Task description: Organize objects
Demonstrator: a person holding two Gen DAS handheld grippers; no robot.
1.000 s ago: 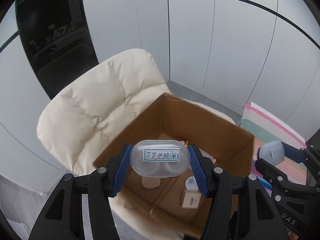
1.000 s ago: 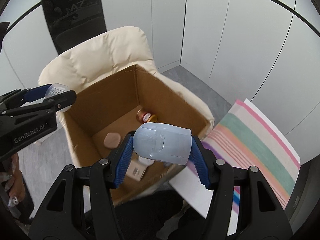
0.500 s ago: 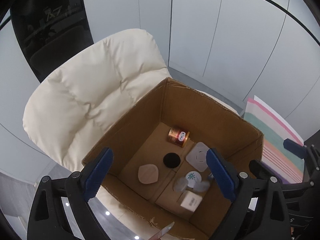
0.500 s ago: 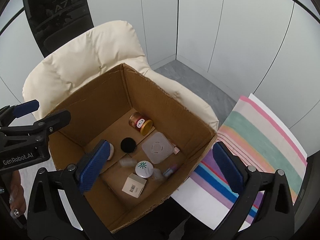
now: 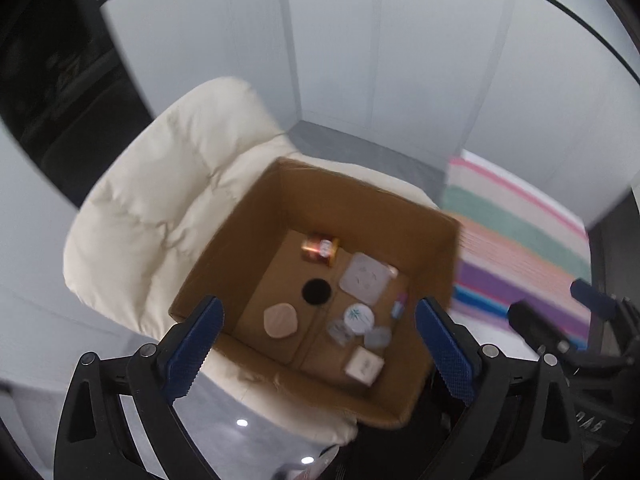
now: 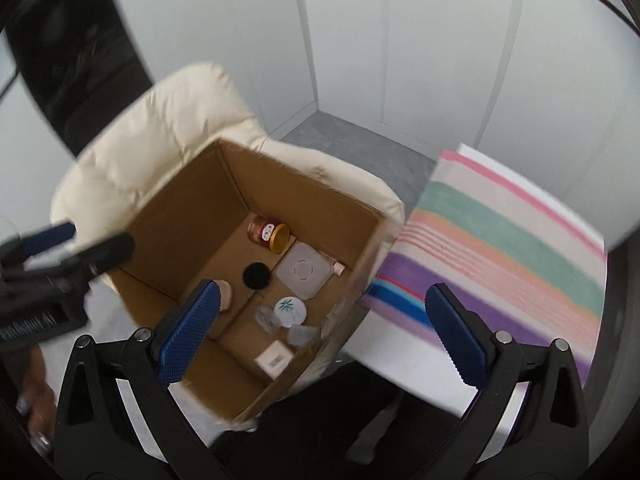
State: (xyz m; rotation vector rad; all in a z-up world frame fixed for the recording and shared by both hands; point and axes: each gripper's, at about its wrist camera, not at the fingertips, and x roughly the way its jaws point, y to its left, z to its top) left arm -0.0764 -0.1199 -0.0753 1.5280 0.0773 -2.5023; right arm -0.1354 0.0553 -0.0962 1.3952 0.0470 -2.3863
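On left claw [image 6: 76, 246]: "Robot.AI" lettering.

Both wrist views steeply down, somewhat blurred, over one shared cardboard box [image 5: 360, 208] [image 6: 304, 200].

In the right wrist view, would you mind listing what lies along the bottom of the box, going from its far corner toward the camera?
Copper jar with gold lid → square translucent lid → round white lid with green print → small white carton with barcode, all inside the cardboard box.

Cream padded chair [image 5: 168, 200] before pale panelled walls [image 5: 400, 60], grey floor [image 6: 352, 136].
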